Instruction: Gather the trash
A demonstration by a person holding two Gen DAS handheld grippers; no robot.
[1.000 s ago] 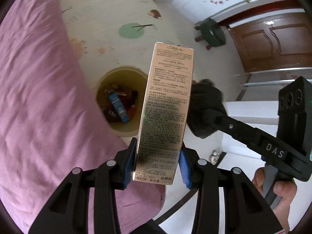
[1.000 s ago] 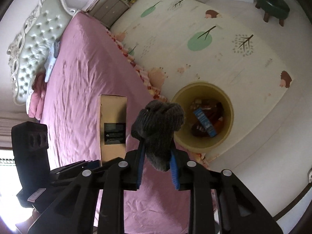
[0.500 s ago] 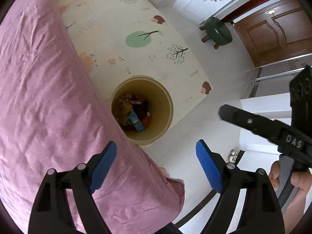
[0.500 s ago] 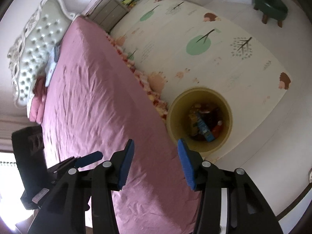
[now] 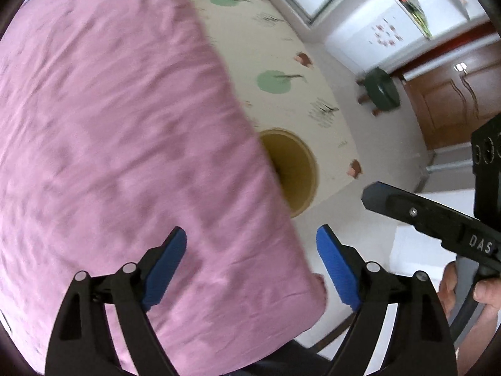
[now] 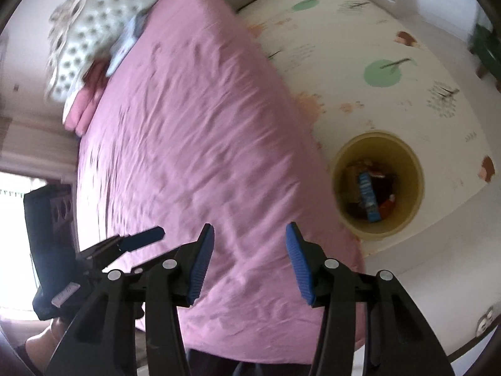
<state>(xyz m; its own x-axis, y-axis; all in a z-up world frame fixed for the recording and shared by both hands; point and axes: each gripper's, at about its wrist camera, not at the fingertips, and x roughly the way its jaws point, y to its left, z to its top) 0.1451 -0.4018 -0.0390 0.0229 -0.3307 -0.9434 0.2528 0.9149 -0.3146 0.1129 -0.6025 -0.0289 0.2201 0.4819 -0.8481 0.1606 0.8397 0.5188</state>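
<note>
Both tools hang over the pink bedspread. The left gripper has its blue pads spread wide and still opening, with nothing between them. The right gripper stands partly apart, also empty and touching nothing. Beyond the bed's edge, on the patterned play mat, stands the yellow bin; it holds the trash: a blue box leaning upright among dark wrappers and something red. A green stool sits farther off near the wooden door.

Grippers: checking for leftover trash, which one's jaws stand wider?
The left gripper, still opening and empty over the pink bedsheet; the right gripper gapes narrower.
</note>
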